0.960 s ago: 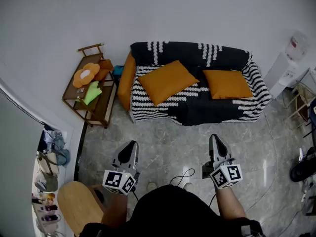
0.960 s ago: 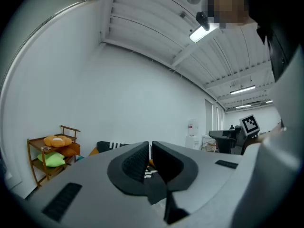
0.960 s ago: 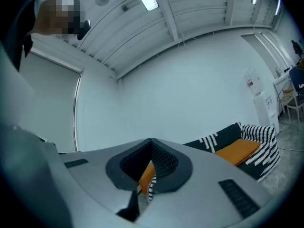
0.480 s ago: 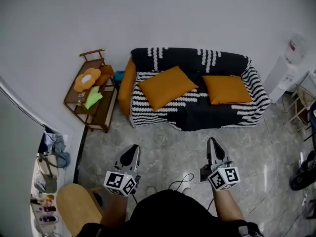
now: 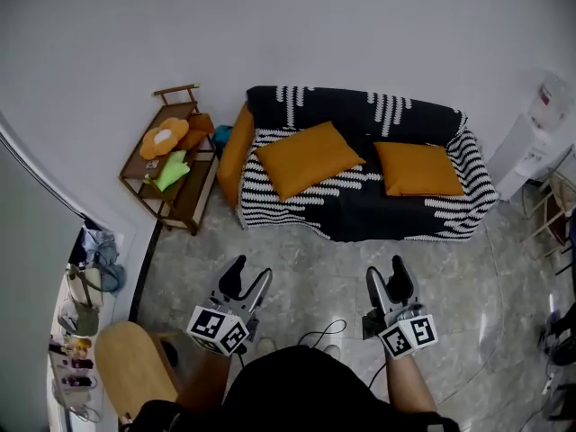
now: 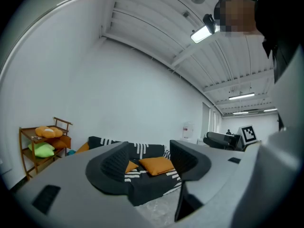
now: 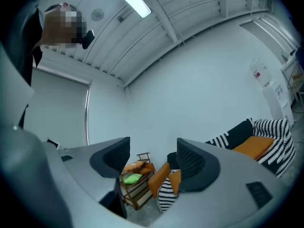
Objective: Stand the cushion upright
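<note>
Nearest, low in the head view, just ahead of the dark-clad body: left gripper (image 5: pixel 247 274) and right gripper (image 5: pixel 387 274), well apart from each other, both pointing toward the far wall. Shut a second ago and half a second ago; now just opened to a middling gap. Nothing between either pair of jaws, only the far room in the left gripper view (image 6: pixel 147 158) and the right gripper view (image 7: pixel 149 158). Off to the left side, beside the body, a round wooden stool (image 5: pixel 133 374). Beyond the grippers, bare grey marbled floor (image 5: pixel 315 264). Farther on, against the white wall, a black-and-white patterned sofa (image 5: pixel 360 113), sitting slightly lower in the head view than a second ago. On its seat, untouched and placed as before: larger orange cushion (image 5: pixel 309 158), lying tilted toward the backrest, and second orange cushion (image 5: pixel 418 169), lying flat, well apart from both grippers. Just beside the sofa's arm, a wooden shelf cart (image 5: pixel 184 201) bearing a flower-shaped pillow (image 5: pixel 160 138).
</note>
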Demonstrator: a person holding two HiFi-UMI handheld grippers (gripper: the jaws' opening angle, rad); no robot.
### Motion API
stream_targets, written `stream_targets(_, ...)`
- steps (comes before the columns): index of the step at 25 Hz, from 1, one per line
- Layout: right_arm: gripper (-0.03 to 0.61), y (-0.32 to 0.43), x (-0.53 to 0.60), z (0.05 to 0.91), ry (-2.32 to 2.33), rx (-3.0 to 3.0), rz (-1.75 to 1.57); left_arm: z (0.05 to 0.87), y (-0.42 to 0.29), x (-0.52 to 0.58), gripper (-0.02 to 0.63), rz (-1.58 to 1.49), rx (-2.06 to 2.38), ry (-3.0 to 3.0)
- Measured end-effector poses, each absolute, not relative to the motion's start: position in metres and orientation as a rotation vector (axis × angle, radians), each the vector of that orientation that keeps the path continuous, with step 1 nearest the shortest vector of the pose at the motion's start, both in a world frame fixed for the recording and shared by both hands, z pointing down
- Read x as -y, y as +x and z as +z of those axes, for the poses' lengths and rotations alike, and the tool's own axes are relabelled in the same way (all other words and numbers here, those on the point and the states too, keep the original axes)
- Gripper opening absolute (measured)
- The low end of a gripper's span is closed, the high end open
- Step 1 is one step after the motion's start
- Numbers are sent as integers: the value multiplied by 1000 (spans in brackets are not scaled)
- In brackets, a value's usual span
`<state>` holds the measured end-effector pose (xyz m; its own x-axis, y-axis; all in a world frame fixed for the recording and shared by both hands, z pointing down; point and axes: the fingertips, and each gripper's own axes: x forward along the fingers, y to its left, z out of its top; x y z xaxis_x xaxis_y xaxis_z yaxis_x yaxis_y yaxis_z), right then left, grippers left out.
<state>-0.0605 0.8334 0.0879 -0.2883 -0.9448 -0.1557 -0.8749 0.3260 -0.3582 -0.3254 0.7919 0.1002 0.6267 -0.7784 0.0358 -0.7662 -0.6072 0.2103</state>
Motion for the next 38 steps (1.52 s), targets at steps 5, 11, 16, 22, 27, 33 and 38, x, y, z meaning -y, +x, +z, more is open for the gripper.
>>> stream_targets(5, 350, -30, -845, 92, -1623, -2259, -288, 98, -303, -801, 318, -87, 1335, 2610)
stream_targets(11, 350, 5, -859, 105, -1593, -2339, -352, 95, -268, -814, 321, -77, 1374, 2582)
stream_targets(16, 350, 21, -860, 111, -1587, -2337, -375, 95, -258, -817, 321, -52, 1413, 2568)
stream_targets(22, 348, 30, -836, 108, -1621, -2309, -372, 93, -253, -791, 321, -47, 1393, 2584)
stream_targets(27, 337, 29, -808, 107, -1685, -2286, -339, 105, -253, -743, 321, -63, 1345, 2606)
stream_targets(33, 327, 33, -745, 93, -1759, -2237, -285, 102, -250, -664, 321, -111, 1287, 2648)
stream_targets(38, 325, 11, -678, 86, -1775, -2245, -277, 97, -271, -604, 321, -113, 1279, 2664)
